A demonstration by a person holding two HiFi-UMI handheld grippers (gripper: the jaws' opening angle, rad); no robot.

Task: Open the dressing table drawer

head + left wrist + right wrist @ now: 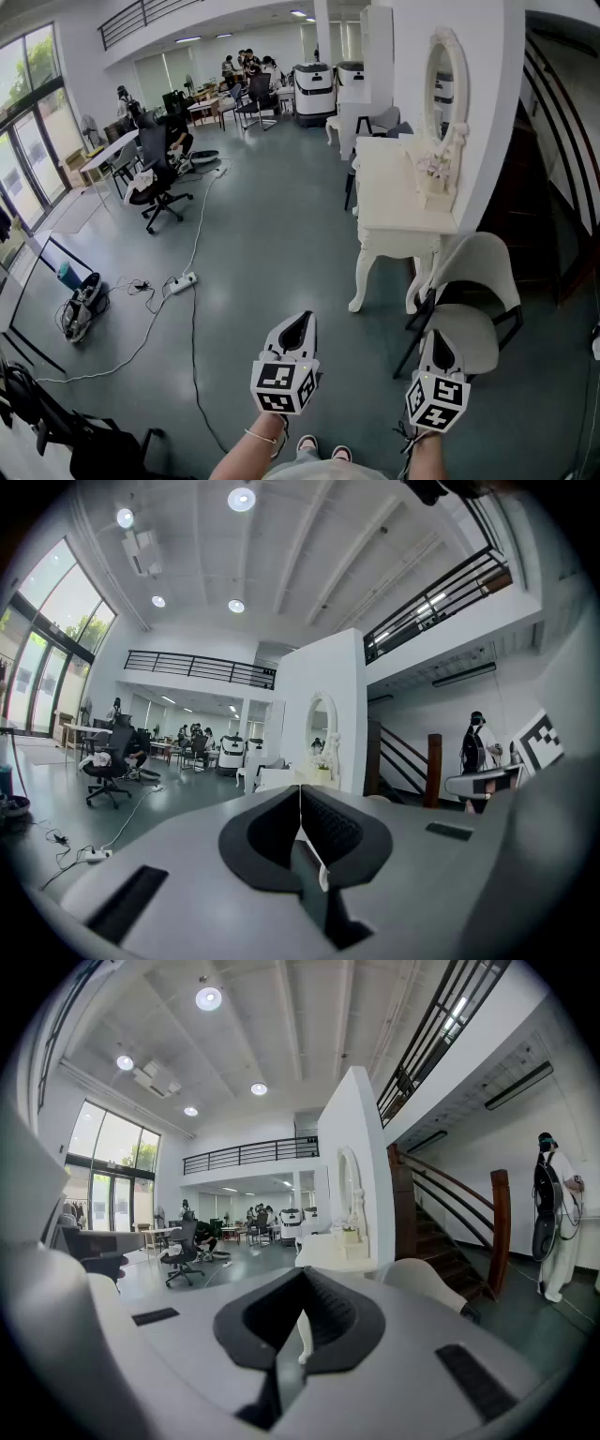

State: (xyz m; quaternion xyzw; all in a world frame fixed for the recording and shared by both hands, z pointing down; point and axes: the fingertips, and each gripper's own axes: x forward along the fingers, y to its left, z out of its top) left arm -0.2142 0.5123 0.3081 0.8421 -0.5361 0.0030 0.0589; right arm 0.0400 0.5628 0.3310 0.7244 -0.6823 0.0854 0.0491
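Head view shows left gripper, right gripper, fingers closed empty, bare floor before dressing table.

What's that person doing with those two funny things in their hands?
Someone is holding a left tool and a right tool out in front. Both are shut with nothing in them. A little way ahead stands a white dressing table with a pale chair at its near end. Neither tool touches the table, so nothing has been opened yet.
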